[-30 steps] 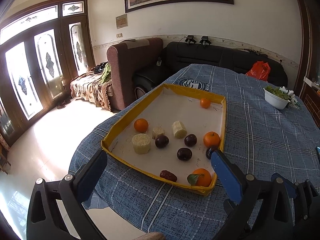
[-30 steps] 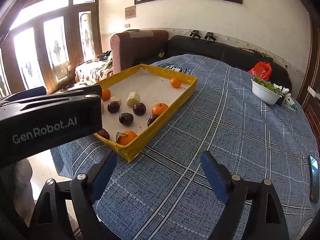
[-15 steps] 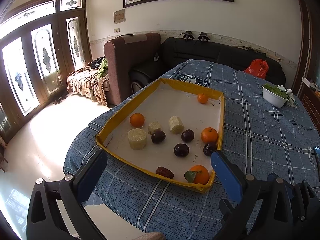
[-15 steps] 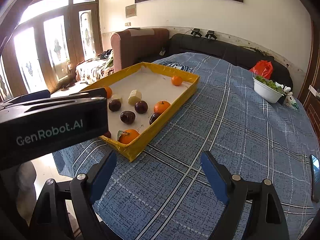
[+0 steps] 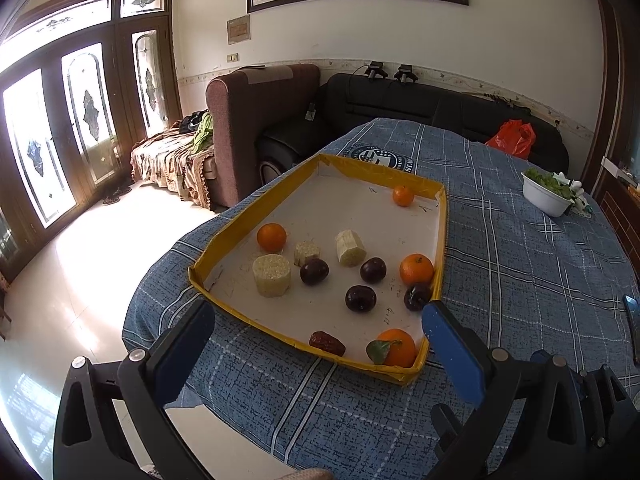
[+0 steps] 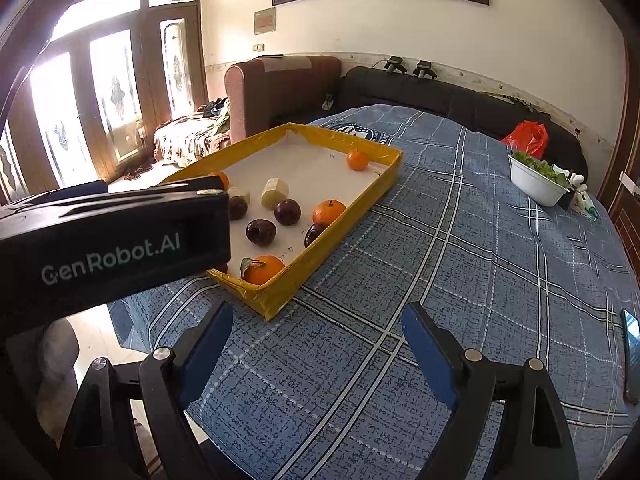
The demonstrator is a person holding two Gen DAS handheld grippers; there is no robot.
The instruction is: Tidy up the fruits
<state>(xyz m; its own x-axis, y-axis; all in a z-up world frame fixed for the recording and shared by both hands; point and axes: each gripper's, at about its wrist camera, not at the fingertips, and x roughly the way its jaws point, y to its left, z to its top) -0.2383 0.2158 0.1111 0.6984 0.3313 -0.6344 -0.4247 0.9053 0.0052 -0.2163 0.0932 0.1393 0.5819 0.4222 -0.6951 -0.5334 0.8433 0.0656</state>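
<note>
Jaws apart; four oranges (image 5: 272, 237), four plums (image 5: 360, 298).

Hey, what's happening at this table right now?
A person holds a two-finger gripper in each hand over a table with a blue plaid cloth. Both the left gripper and the right gripper are open and empty. In front of them sits a yellow-edged tray holding oranges, dark plums, pale cut pieces and a date, all loose and unsorted. Nothing is gripped yet.
</note>
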